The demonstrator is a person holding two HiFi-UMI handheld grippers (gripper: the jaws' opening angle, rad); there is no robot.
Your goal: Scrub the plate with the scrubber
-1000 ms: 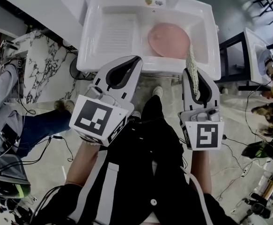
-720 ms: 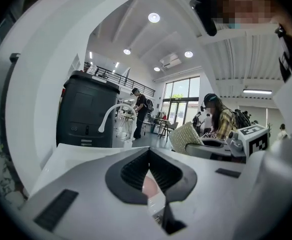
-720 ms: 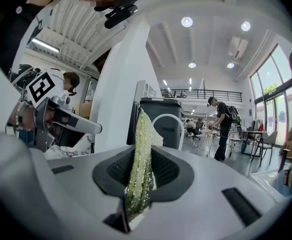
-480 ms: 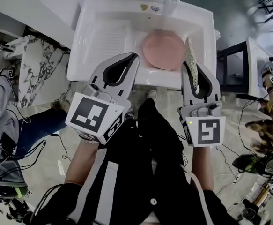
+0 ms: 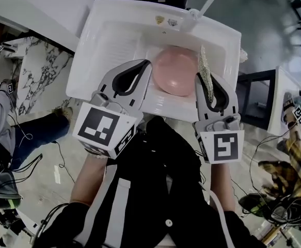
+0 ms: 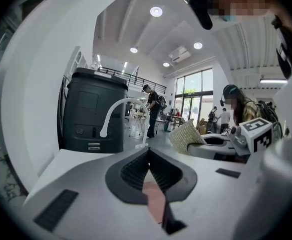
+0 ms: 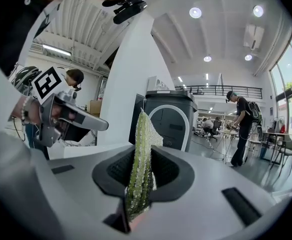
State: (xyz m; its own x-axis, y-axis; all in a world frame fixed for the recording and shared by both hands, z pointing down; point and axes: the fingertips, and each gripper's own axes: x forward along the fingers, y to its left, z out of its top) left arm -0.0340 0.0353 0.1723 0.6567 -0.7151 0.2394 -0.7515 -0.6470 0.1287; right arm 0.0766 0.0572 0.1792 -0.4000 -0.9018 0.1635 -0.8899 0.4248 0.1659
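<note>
A pink plate (image 5: 173, 71) lies in the right half of the white sink (image 5: 93, 50). My right gripper (image 5: 204, 77) is shut on a flat green-and-silver scrubber (image 5: 205, 72), which stands on edge above the plate's right rim. In the right gripper view the scrubber (image 7: 140, 164) pokes up between the pads of the right gripper (image 7: 141, 151). My left gripper (image 5: 149, 62) is shut and holds nothing; its tip hangs over the sink's front rim, just left of the plate. In the left gripper view, the left gripper (image 6: 148, 153) shows a sliver of pink plate (image 6: 155, 201) below its closed jaws.
A white faucet (image 5: 208, 1) rises at the sink's back right. The sink's left half is a ribbed washboard (image 5: 120, 39). A marble counter (image 5: 34, 71) and a seated person's leg (image 5: 34, 136) are at the left. A white stand (image 5: 282, 99) is at the right. Cables lie on the floor.
The sink and plate have come closer under both grippers. The scrubber now overlaps the plate's right rim. Both grippers stay shut as before.
</note>
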